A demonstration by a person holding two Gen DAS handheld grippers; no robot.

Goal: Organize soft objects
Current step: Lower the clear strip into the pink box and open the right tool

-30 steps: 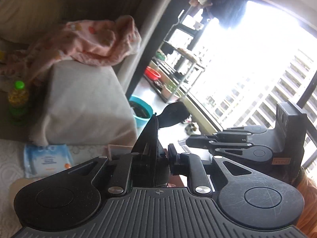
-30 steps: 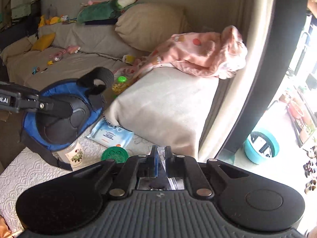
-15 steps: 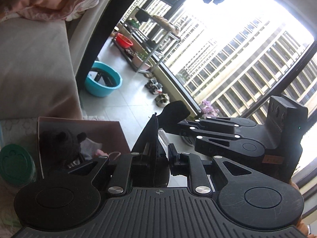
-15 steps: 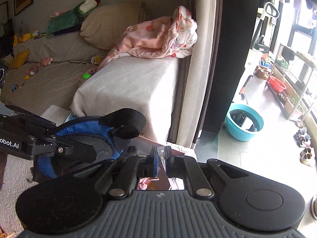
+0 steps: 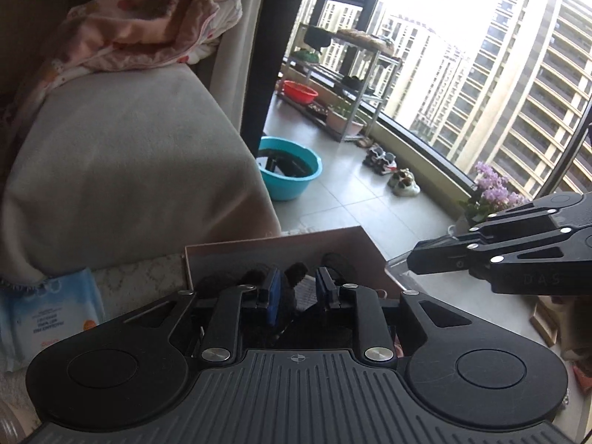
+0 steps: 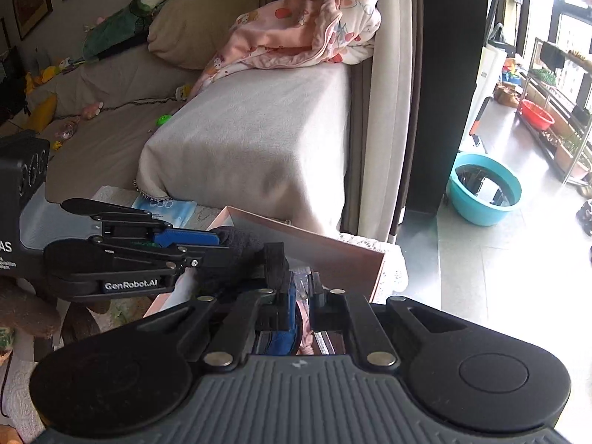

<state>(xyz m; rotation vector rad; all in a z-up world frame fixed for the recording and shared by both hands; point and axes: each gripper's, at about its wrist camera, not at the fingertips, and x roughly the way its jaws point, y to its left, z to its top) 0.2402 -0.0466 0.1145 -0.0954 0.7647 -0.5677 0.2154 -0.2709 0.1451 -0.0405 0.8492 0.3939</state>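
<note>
Soft pinks and greys around a pink cardboard box (image 5: 281, 248)

The box shows dusty pink walls, and a black fuzzy soft toy (image 6: 236, 248) lies inside it. Behind the box, the sofa arm (image 6: 259, 140) wears a plain light-grey cover, and on top of that sits a pink blanket (image 6: 303, 33) printed with small red and white cartoon shapes. Left of the box lies a pale blue wipes pack (image 5: 51, 314) with an orange spot. Beyond the box, on the pale grey floor tiles, stands a turquoise basin (image 5: 292, 177); farther back a red basin (image 5: 299, 90), and purple flowers (image 5: 495, 192) at the window. Both grippers are black, the left gripper (image 5: 296, 290) with blue pads.
</note>
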